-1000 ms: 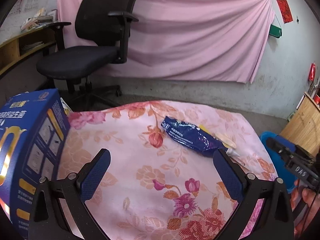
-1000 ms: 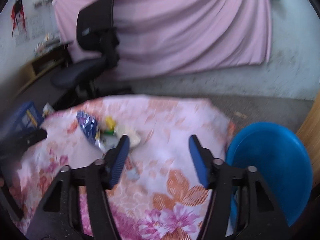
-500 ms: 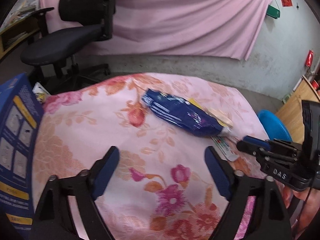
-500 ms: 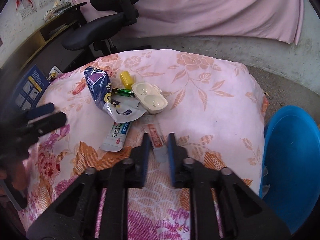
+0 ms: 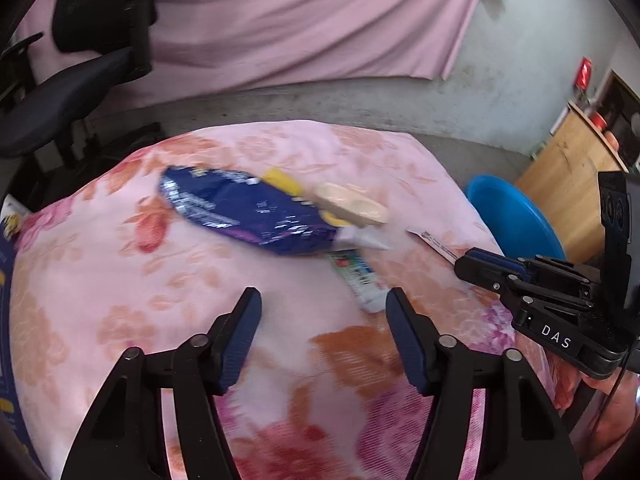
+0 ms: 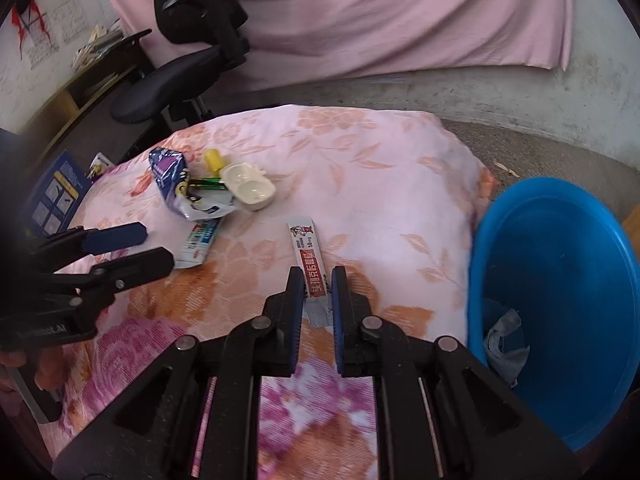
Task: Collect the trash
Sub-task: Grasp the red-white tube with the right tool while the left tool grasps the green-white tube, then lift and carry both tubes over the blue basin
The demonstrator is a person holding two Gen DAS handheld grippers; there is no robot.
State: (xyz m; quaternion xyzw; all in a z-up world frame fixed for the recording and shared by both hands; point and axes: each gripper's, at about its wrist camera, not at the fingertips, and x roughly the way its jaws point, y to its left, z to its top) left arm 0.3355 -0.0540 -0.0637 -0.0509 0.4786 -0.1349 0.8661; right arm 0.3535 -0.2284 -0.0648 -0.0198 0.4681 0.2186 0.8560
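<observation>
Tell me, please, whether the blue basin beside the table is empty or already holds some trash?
Not empty: the blue basin holds one crumpled grey scrap at its bottom; otherwise its inside looks bare in the right wrist view.

**Trash count on the flowered cloth**

Two grippers are in view: the left gripper (image 5: 322, 308) and the right gripper (image 6: 316, 280). One blue basin (image 6: 560, 280) stands beside the cloth, with one grey crumpled scrap (image 6: 502, 340) inside it.

On the floral cloth (image 6: 380, 184) lie two toothpaste tubes, a red-and-white tube (image 6: 306, 252) and a blue-and-white tube (image 6: 200, 242). There is one dark blue wrapper (image 6: 168, 170), one yellow cap (image 6: 213, 159), one cream two-well tray (image 6: 248, 186), and what looks like one green battery (image 6: 208, 184), though it is small. One blue box (image 6: 56, 196) stands at the left edge. One black office chair (image 6: 192, 40) stands behind.
</observation>
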